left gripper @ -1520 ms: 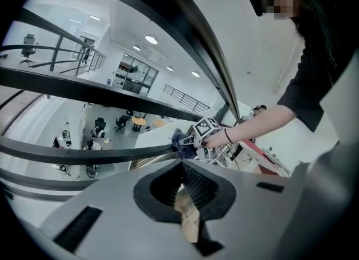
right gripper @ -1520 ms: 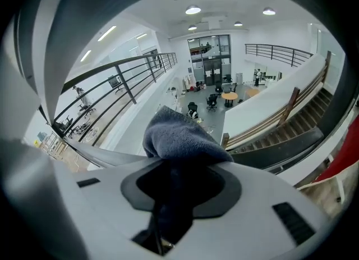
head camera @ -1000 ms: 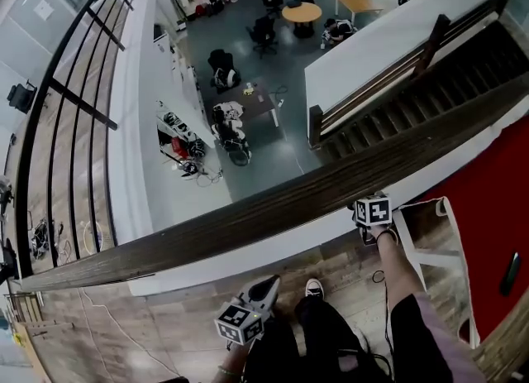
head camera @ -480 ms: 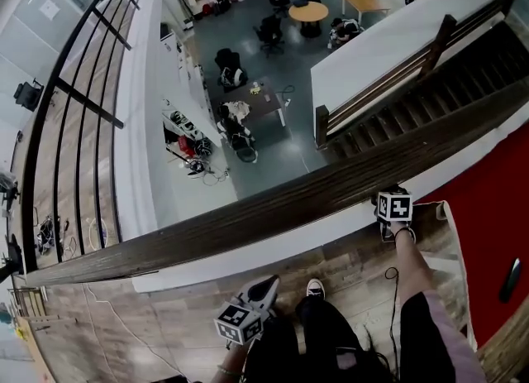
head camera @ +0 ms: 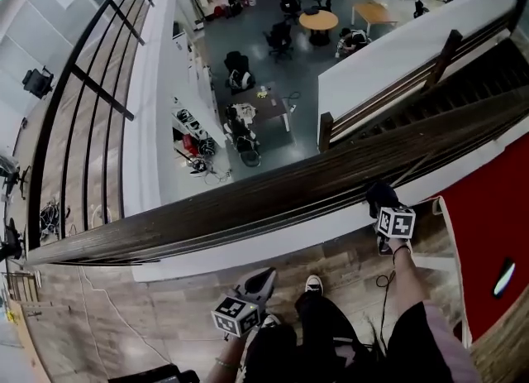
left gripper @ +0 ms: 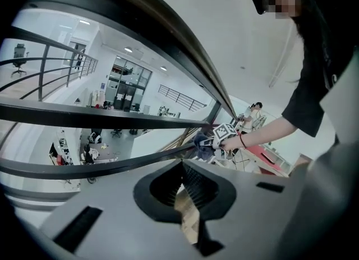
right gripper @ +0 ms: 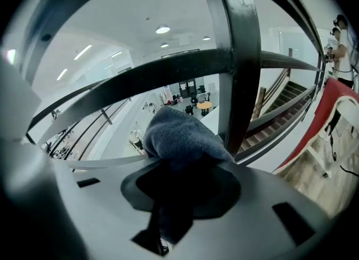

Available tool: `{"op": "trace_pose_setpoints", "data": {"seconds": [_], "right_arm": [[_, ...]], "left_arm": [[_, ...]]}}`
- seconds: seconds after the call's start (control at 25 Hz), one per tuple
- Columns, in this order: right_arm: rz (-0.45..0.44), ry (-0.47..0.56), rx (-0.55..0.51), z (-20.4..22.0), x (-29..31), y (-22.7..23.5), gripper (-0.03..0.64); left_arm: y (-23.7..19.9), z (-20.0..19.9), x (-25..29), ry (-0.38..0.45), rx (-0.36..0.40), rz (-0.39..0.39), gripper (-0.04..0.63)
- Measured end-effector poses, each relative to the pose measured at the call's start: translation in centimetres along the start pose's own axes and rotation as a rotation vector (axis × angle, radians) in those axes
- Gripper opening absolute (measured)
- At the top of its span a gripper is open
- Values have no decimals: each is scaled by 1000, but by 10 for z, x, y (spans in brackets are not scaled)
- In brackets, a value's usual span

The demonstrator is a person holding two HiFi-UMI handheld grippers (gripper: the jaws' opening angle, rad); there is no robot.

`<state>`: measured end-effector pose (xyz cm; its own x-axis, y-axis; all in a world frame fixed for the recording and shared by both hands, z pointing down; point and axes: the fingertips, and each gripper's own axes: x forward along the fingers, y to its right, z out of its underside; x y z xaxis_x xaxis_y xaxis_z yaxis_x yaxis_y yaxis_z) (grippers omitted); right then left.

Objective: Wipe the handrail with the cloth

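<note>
At ctr-right of head view, clamps blue-grey cloth (head camera: 380,196) firmly in right gripper (head camera: 387,208), cloth pressed against dark handrail (head camera: 248,212) running diagonally across frame. At ctr of right gripper view, shows cloth bunched btwn jaws, just beside vertical baluster (right gripper: 241,56). Holds left gripper (head camera: 263,280) at bottom ctr, apart from rail, jaws closed together on nothing.

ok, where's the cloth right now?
The cloth is clamped in the right gripper, at the head view's right, against the near edge of the handrail and beside a black upright post.
</note>
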<state>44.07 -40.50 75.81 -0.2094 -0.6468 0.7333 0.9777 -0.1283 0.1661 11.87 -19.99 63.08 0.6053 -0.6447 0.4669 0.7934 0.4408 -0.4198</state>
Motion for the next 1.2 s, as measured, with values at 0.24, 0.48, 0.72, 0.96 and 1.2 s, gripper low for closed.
{"op": "trace_pose_setpoints", "data": {"seconds": [0.24,0.48,0.72,0.96,1.2], "right_arm": [[-20,40,32,31,-61,-48,103],[-56,45,57,90,-131,-112,103],[-100,74,77,146,-216,-188,103],[-146,105,80,203,-283,-259,103],[-189,128,71,247,-334,-328,103]], "left_arm": [[-6,18,-57,50,14,-27,2],[0,47,-132,66,25,-31,2],[8,85,-223,88,60,-49,2],[9,121,-307,128,30,-54,2],[-2,146,-368,160,-1,-83,2]]}}
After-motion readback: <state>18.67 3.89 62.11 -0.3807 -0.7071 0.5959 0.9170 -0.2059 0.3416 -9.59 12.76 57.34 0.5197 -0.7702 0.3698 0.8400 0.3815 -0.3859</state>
